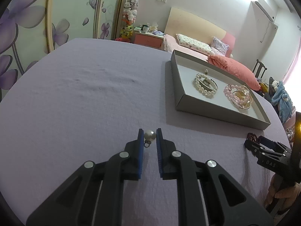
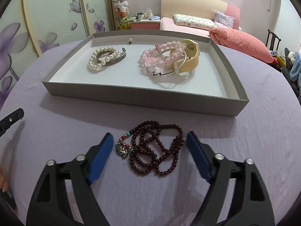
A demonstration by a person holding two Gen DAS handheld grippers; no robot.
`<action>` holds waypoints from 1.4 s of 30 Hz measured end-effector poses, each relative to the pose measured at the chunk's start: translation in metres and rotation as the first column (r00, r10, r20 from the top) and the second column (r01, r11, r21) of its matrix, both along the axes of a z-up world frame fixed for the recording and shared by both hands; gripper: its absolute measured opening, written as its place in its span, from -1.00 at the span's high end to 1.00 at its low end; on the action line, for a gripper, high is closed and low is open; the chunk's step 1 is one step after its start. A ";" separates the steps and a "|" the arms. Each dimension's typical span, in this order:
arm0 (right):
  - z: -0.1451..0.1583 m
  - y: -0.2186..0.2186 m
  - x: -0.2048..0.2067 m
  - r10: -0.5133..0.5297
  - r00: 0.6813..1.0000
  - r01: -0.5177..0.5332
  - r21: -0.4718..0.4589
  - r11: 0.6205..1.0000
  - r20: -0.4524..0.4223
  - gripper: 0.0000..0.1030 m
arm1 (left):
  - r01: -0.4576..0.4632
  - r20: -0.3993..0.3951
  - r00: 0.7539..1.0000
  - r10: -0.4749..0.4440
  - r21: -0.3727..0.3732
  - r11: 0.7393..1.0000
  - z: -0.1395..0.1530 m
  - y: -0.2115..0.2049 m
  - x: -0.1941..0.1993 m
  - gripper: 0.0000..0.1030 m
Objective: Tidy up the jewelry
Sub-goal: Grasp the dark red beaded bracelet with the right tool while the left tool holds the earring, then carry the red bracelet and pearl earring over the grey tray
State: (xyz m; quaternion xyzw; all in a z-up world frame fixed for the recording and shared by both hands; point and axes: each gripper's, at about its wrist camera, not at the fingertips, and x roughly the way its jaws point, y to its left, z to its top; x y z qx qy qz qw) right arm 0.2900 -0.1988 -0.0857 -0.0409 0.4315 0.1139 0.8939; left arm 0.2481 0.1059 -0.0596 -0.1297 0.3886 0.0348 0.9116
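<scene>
The left gripper (image 1: 150,134) has its blue pads closed in on a single pearl earring (image 1: 149,136), the pearl pinched between the tips with its small metal loop hanging toward the camera. Gripping at the very tips likely keeps the round bead from rolling out and leaves it free to drop cleanly. The grey tray (image 1: 216,111) lies at about two o'clock from that gripper on the lilac tablecloth (image 1: 84,94), already holding a white pearl bracelet (image 1: 205,85), pink bead bracelets (image 1: 237,94) and, at its far wall, what looks like the matching earring (image 1: 206,72).

The right gripper (image 2: 150,143) stands spread wide, its fingers straddling the dark red bead necklace (image 2: 158,148), which is heaped on the cloth just short of the tray's near wall, at twelve o'clock. The wide stance suits gathering the loose coils in one squeeze.
</scene>
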 end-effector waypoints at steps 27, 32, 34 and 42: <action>0.034 -0.074 -0.047 -0.049 0.969 0.007 0.169 0.986 0.241 0.84 | 0.059 0.070 0.996 -0.059 -0.004 0.998 0.011 -0.025 -0.016 0.74; 0.040 -0.078 -0.054 -0.061 0.958 0.008 0.186 0.983 0.280 0.84 | 0.082 0.099 0.992 -0.081 -0.006 0.997 0.016 -0.033 -0.024 0.73; 0.042 -0.079 -0.059 -0.062 0.953 0.004 0.193 0.981 0.297 0.84 | 0.093 0.111 0.990 -0.091 -0.009 0.996 0.018 -0.036 -0.027 0.73; 0.058 -0.073 -0.079 -0.063 0.917 -0.014 0.188 0.982 0.393 0.83 | 0.166 0.214 0.963 -0.167 0.022 0.986 0.031 -0.061 -0.053 0.74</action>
